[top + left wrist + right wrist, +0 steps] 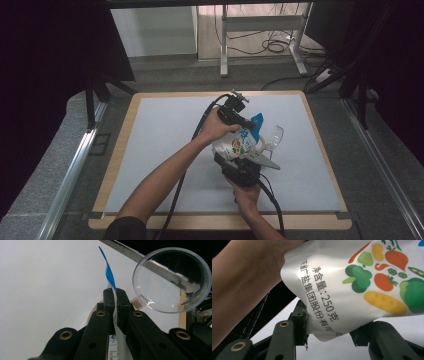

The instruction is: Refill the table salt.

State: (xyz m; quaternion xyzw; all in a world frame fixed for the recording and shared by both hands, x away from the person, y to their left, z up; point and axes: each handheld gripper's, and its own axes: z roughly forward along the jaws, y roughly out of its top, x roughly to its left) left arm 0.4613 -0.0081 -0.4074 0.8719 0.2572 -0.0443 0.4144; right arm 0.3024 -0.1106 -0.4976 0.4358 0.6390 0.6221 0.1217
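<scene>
A white pouch (239, 144) printed with vegetables and Chinese text, blue at its top, is held above the white mat (160, 150) by both grippers. My left gripper (248, 123) is shut on the pouch's thin blue-and-white top edge (109, 275), which runs up between its jaws (115, 293). From below, my right gripper (245, 162) holds the pouch's lower corner (362, 277); its jaws (332, 322) stand wide and press on the bulging sides. A clear plastic cup (274, 136) with a small tab at its rim (170, 280) sits just right of the pouch's top.
A wooden border (220, 221) frames the mat. Metal rails (70, 170) run along both sides of the table. Beyond the far edge stand a desk frame (260, 30) and floor cables. A forearm (244, 277) crosses close above the right gripper.
</scene>
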